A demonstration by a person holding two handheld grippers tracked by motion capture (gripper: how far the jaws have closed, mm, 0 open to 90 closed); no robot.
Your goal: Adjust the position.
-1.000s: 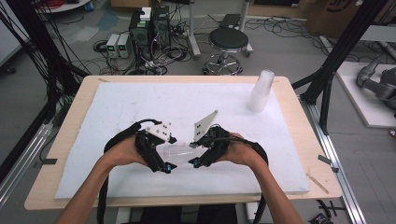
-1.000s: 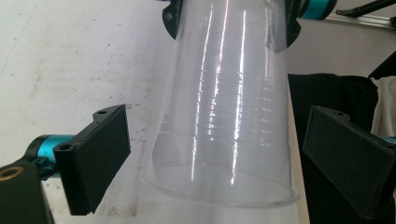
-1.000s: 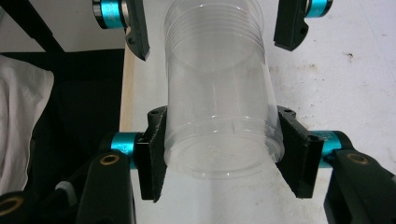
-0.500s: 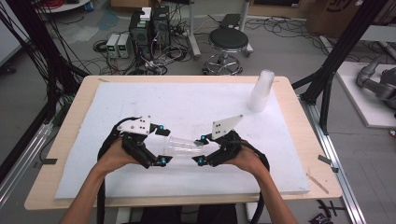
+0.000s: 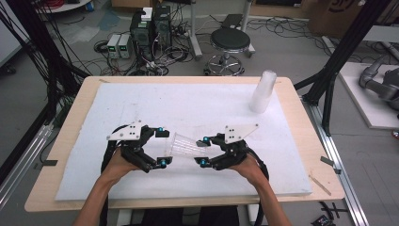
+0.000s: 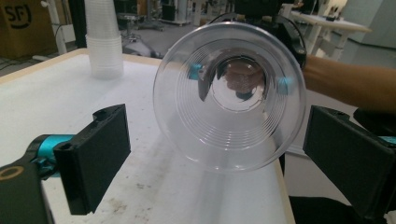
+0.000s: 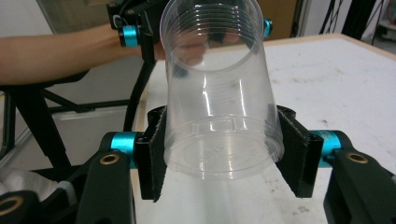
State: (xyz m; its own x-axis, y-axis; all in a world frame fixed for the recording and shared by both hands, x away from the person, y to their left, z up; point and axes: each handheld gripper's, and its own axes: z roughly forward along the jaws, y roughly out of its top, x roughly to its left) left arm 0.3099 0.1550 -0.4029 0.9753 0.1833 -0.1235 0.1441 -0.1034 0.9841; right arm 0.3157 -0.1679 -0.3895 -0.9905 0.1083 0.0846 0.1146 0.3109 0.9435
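Right tool [image 7: 224,154]: clamped on the base of a clear plastic cup [image 7: 219,93], pads pressed to both sides of the wall, same grip as a second ago. Holds the cup on its side, clear of the tabletop [image 5: 188,101], mouth turned toward the other hand.

Left tool [image 6: 219,158]: wide, jaws standing either side of the cup's rim with a gap on each side, touching nothing. No narrowing over the last second.

Changed since a second ago: both hands lower and nearer the tabletop, the left one swung outward to its own side, so that the cup, then mostly hidden between the two tools, now lies plainly in view between them in the high view. Seen from the left gripper view, straight down the open mouth to the right tool's grip behind the bottom.

Reads as lining up for a second grip on the cup, either a pass from right to left or a pull to free one cup from another; cannot tell whether a second cup sits nested inside. Rim end not yet taken. Next, probably, a squeeze by the left tool on a thin, springy wall: easily crushed or slipped, so a gentle closing.

Farther out: a stack of cups [image 5: 262,92] standing mouth-down near the far right corner, well apart from both hands.
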